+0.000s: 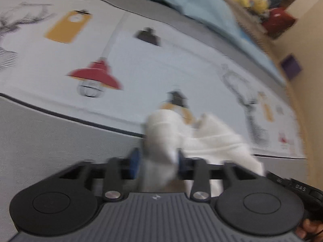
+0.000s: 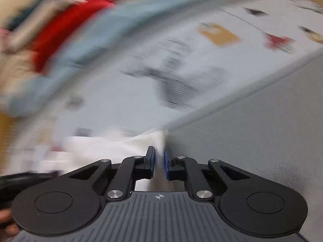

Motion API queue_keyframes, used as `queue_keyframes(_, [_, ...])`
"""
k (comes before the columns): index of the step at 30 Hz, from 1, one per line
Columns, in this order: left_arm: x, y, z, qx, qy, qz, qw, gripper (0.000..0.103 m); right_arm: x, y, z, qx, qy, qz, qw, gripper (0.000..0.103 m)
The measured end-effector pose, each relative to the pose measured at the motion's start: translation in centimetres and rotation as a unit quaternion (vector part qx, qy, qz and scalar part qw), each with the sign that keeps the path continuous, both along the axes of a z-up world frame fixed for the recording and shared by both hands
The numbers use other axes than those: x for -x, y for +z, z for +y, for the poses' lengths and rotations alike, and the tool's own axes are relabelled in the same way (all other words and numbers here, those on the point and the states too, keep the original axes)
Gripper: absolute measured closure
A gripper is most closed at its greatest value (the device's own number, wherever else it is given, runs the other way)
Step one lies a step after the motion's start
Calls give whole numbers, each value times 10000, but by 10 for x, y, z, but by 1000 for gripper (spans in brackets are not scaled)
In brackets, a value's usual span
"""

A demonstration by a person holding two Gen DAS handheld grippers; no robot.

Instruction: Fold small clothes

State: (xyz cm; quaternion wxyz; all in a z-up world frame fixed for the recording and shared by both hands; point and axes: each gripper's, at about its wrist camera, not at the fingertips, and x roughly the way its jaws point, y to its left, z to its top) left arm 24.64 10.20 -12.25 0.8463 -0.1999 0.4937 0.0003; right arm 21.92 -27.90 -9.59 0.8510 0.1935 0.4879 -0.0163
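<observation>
I am gripping the small white garment (image 1: 212, 141) with both tongs, left gripper (image 1: 157, 161) and right gripper (image 2: 159, 159) each clamped on fabric. Judging by the blur, I am lifting it over the printed sheet (image 1: 141, 64); next it needs spreading flat.

A bed (image 1: 50, 141) covered in grey textured fabric carries a pale printed sheet (image 1: 141, 64) patterned with a red lamp (image 1: 94, 76), an orange tag (image 1: 68, 27) and grey line drawings. A white garment (image 1: 212, 139) lies bunched at the sheet's near edge. A light blue blanket (image 1: 191, 2) lies along the far side of the bed. Both views are blurred.
</observation>
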Motion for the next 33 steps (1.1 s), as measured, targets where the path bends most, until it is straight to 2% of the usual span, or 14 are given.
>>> queue_keyframes(3, [10,28,2,-357,117,-353,9987,55,5,22,-15,-194,-225,-458,9985,91])
queue_keyframes(7, [32,58,-7,-243,-660,-874,9937,64,24,61,7,-623,1472,-1332,9781,91])
queue_keyframes(10, [44,55,-20,12,-1571,-737,9848,81,42,53,35,-724,2737,-855,9553,90])
queue_keyframes(12, [43,27,-34,-656,-1958,-272,9781,95,49,30,50,-24,3110,-205,9502,90])
queue_keyframes(13, [41,10,-35,-1038,-1924,-36,9758,99,52,16,52,326,3158,128,9482,90])
queue_keyframes(15, [41,10,-32,-1043,-1601,-81,9815,101,56,14,46,551,3014,181,9517,90])
queue_keyframes(18, [52,41,-34,-1186,-1317,-372,9835,101,61,36,30,42,2781,-130,9605,89])
queue_keyframes(20, [66,55,-40,-850,-1631,-558,9814,100,68,36,28,-99,3030,-94,9529,89])
queue_keyframes(22, [74,37,-49,-680,-2132,-43,9746,99,78,17,36,366,3321,401,9417,88])
queue_keyframes(24, [87,11,-56,-1114,-2435,422,9625,101,84,8,42,851,3381,536,9357,83])
queue_keyframes(27, [109,33,-69,-1502,-2312,44,9612,100,87,28,36,492,2994,157,9527,83])
queue_keyframes(29, [131,45,-73,-1194,-2248,-241,9668,95,93,32,35,250,2953,82,9551,83])
queue_keyframes(32, [148,13,-90,-1504,-2584,518,9529,94,108,1,50,1111,3225,885,9359,81])
queue_keyframes(33, [158,11,-91,-1657,-2655,524,9483,94,112,-2,52,1338,3187,900,9341,74])
